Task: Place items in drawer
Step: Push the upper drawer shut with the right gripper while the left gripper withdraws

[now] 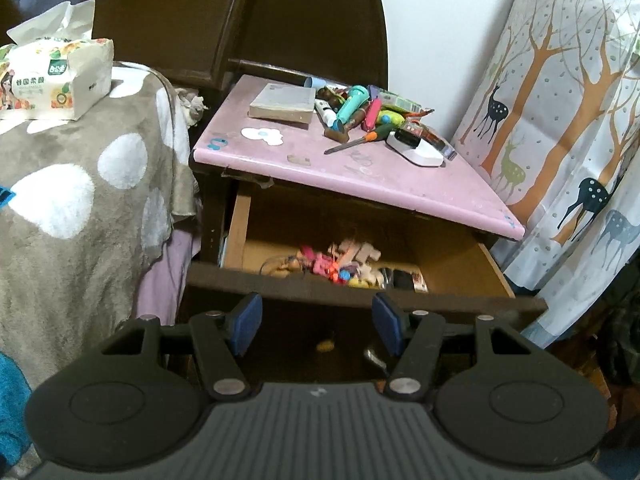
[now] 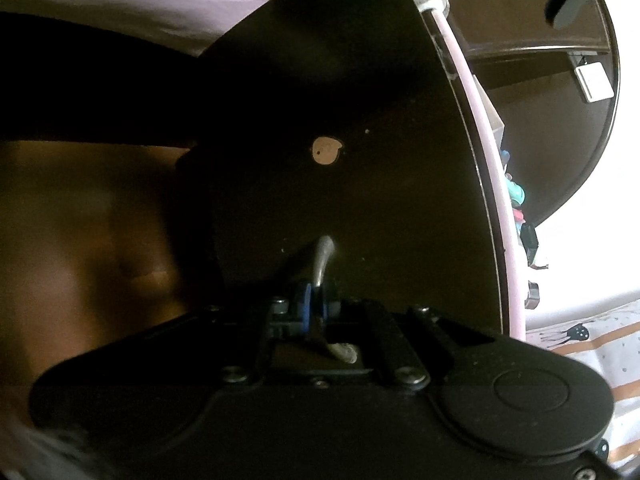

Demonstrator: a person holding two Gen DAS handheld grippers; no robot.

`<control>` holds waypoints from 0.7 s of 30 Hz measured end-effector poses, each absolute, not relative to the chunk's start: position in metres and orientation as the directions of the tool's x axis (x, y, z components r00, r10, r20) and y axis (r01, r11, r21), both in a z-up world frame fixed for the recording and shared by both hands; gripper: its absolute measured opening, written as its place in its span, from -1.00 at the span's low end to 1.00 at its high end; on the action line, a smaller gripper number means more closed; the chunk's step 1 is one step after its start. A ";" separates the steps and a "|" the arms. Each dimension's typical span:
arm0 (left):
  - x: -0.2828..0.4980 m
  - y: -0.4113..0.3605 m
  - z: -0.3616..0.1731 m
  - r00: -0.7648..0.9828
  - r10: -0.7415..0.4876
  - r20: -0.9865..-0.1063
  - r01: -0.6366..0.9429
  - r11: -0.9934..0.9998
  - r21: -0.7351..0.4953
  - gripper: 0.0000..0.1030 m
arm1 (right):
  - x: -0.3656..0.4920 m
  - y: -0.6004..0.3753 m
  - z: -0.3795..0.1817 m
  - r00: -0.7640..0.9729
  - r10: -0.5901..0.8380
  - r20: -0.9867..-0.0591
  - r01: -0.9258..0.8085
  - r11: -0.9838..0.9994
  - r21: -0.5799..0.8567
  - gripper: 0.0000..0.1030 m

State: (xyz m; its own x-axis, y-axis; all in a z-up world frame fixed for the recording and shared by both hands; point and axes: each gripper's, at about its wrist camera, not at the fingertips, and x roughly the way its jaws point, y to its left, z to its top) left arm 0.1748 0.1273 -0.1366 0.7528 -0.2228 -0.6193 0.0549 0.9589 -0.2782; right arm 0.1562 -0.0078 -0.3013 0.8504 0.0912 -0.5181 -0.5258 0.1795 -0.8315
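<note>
The nightstand drawer stands pulled open under a pink top; small toys lie inside. On the top lie a grey box, a heap of pens and toys, a screwdriver and a white device. My left gripper is open and empty in front of the dark drawer front. My right gripper is shut on the drawer's metal handle, against the dark drawer front.
A bed with a spotted grey blanket and a tissue pack lies to the left. A deer-print curtain hangs to the right. A dark headboard stands behind the nightstand.
</note>
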 end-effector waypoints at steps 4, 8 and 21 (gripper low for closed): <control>0.177 0.127 -0.139 0.751 -0.212 -0.626 0.048 0.962 -0.268 0.37 | 0.173 -0.007 -0.302 0.858 0.084 -0.507 -0.513 0.183 -0.839 -1.00; 0.179 0.127 -0.142 0.751 -0.195 -0.631 0.032 0.965 -0.259 0.45 | 0.194 -0.006 -0.304 0.865 0.076 -0.496 -0.501 0.185 -0.845 -1.00; 0.183 0.132 -0.148 0.746 -0.198 -0.636 0.002 0.956 -0.294 0.49 | 0.224 0.004 -0.318 0.879 0.079 -0.469 -0.476 0.176 -0.862 -0.98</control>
State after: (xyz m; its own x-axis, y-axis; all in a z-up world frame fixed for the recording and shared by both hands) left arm 0.1832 0.1324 -0.1484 0.7463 -0.1976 -0.6356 0.0024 0.9557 -0.2943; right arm 0.2245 0.0039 -0.3184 0.8795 0.0789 -0.4693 -0.4757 0.1756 -0.8619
